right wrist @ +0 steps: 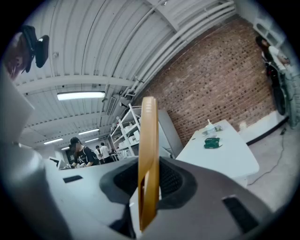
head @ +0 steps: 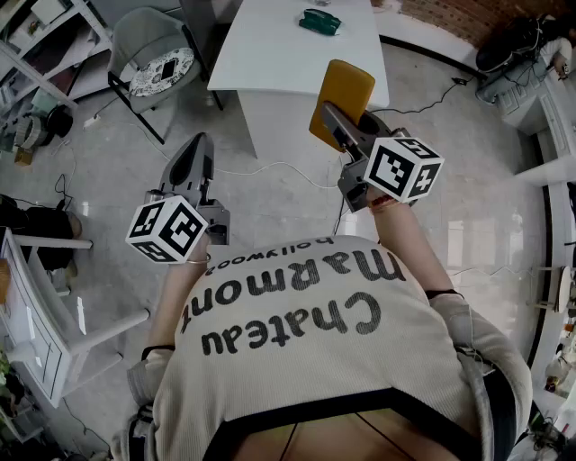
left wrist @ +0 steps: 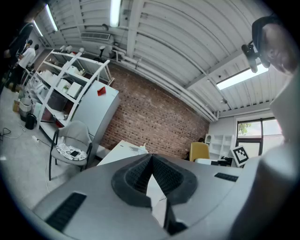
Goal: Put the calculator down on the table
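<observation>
Between the right gripper's [head: 340, 126] jaws, narrowly set, a flat yellow calculator [head: 343, 94] is clamped by its two faces and stands on edge. It is in the air, just short of the near end of the white table [head: 270, 49]. The left gripper [head: 195, 158] is empty, its jaws pressed together. Both grippers are held out in front of the person's chest. A green object [head: 319, 20] lies at the table's far end.

The head view looks steeply down, with the worktop [head: 270, 45] at 12 o'clock. Both gripper views sit just behind their jaws, facing level. They share that worktop and the brick wall [left wrist: 154, 117].
</observation>
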`<state>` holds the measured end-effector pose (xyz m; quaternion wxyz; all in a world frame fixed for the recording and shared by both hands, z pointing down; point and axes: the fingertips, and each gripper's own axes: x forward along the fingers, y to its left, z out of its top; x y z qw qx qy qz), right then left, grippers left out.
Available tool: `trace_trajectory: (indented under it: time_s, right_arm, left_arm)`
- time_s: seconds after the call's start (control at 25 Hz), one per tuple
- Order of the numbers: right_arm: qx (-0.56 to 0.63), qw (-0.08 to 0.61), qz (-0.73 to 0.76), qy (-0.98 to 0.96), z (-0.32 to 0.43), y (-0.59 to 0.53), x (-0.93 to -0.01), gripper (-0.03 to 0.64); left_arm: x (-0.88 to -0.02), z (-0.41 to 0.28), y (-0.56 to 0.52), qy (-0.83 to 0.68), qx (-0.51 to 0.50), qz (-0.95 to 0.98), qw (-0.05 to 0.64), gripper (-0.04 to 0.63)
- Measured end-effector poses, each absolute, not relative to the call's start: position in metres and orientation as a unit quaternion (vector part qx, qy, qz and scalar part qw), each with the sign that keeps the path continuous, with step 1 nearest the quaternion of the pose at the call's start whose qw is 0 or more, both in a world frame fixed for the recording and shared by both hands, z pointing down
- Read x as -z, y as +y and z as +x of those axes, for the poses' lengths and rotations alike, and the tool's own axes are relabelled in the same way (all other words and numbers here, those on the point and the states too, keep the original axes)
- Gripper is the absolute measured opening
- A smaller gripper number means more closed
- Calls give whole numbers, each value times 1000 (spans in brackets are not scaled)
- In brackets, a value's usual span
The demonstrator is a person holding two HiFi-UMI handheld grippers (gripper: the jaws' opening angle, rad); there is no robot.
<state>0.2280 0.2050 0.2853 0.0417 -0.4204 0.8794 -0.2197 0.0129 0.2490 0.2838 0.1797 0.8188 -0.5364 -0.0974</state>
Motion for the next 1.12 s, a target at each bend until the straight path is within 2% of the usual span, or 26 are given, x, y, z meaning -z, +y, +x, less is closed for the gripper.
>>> trace_trajectory:
  time_s: [0.6,1.12]
  right_arm:
    - [260,34,-396,880,215,146,-327,91]
    - [262,32,-430,863,148,30,-323,91]
  left_arm:
    - [-323,2,202,-559,101,796,211,3]
    - [-314,-56,60,-506,97,831,208,3]
